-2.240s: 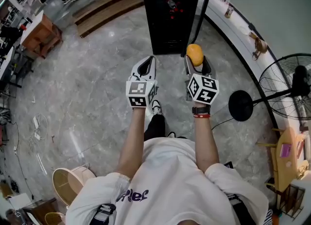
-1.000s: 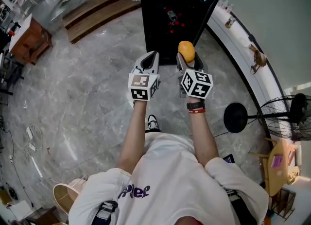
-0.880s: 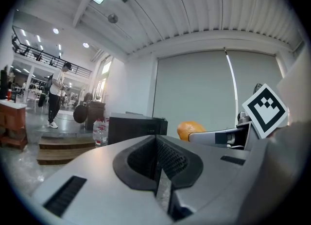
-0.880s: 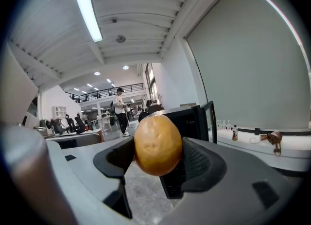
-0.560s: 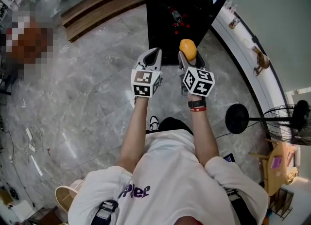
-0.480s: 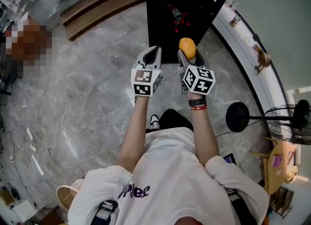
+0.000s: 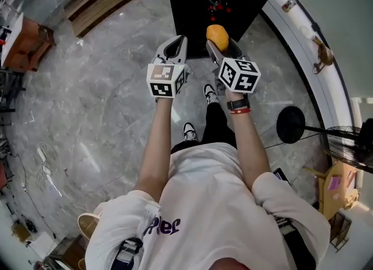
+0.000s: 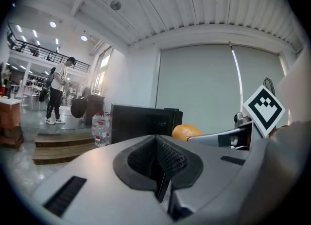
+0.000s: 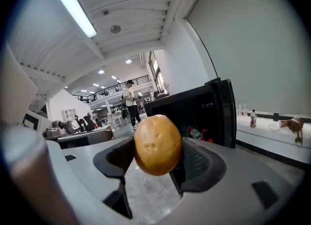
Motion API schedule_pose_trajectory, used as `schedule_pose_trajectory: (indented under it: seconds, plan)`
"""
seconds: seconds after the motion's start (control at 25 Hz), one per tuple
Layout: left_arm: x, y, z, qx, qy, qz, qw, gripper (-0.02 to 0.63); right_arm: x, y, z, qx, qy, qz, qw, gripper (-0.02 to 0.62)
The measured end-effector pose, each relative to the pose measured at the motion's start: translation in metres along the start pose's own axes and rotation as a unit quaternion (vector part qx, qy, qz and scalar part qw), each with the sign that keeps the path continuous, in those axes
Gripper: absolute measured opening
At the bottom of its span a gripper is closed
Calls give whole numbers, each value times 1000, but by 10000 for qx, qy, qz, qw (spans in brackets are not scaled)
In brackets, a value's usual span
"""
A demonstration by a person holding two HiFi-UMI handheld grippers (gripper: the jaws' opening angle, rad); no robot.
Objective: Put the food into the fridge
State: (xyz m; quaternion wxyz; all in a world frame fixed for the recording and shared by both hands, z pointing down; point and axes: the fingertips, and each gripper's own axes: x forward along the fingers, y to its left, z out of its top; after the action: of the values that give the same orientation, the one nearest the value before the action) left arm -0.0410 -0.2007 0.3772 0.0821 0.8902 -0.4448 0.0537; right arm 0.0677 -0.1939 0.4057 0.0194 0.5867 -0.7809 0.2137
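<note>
Right gripper (image 7: 219,41) clamped on orange fruit (image 7: 217,34), long axis upright between pads. Left gripper (image 7: 175,48) jaws together, empty. Open fridge (image 7: 189,9) at 12 o'clock of fruit, near. Right hand nearer.

Only purple shirt lettering (image 7: 165,226), not legible

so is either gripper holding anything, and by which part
The right gripper holds an orange fruit across its middle, a jaw on each side. The left gripper is shut, empty.
</note>
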Motion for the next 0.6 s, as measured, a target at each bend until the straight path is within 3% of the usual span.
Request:
schedule_pose_trajectory:
  seconds: [0.4, 0.6]
  plan:
    - [66, 30, -38, -21, 171, -19, 9998, 18, 67, -46, -32, -261, 419, 39, 9988, 318]
    - [79, 29, -57, 36, 181, -162, 9997, 18, 85, -59, -42, -620, 271, 18, 9977, 318]
